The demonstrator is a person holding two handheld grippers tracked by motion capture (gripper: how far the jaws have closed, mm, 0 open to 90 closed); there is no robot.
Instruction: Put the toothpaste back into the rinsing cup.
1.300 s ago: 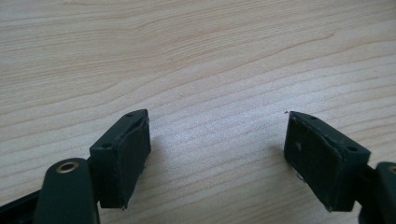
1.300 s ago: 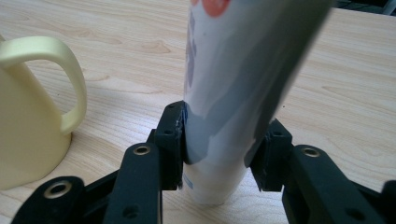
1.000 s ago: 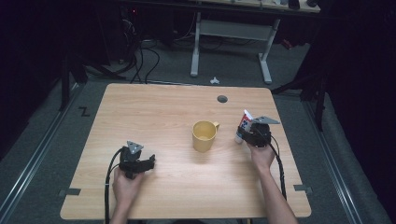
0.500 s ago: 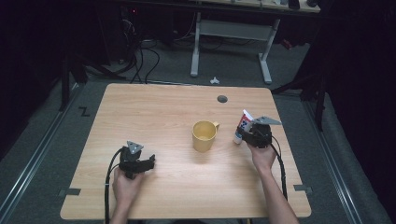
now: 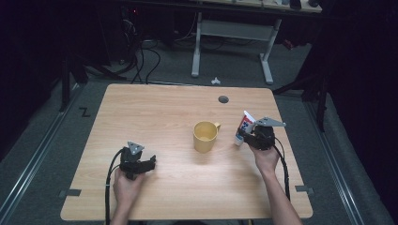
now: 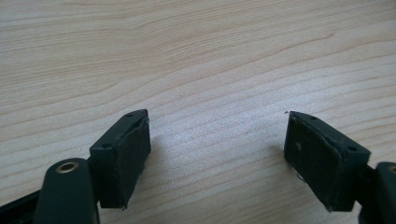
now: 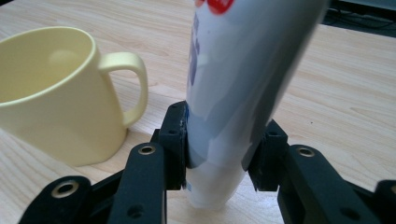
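My right gripper (image 7: 219, 154) clamps a white tube (image 7: 233, 93) near its cap end, cap down on the wooden table (image 5: 164, 108), right of centre in the high view. Red and blue print runs along the tube, too blurred to read. Just left of it stands a yellow mug (image 5: 205, 136), handle toward the tube; my right gripper view shows them apart. My left gripper (image 6: 217, 154), at the lower left of the high view, has its jaws spread wide over bare wood.

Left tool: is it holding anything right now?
No: the left tool has its jaws spread wide with only the bare wooden table between them.
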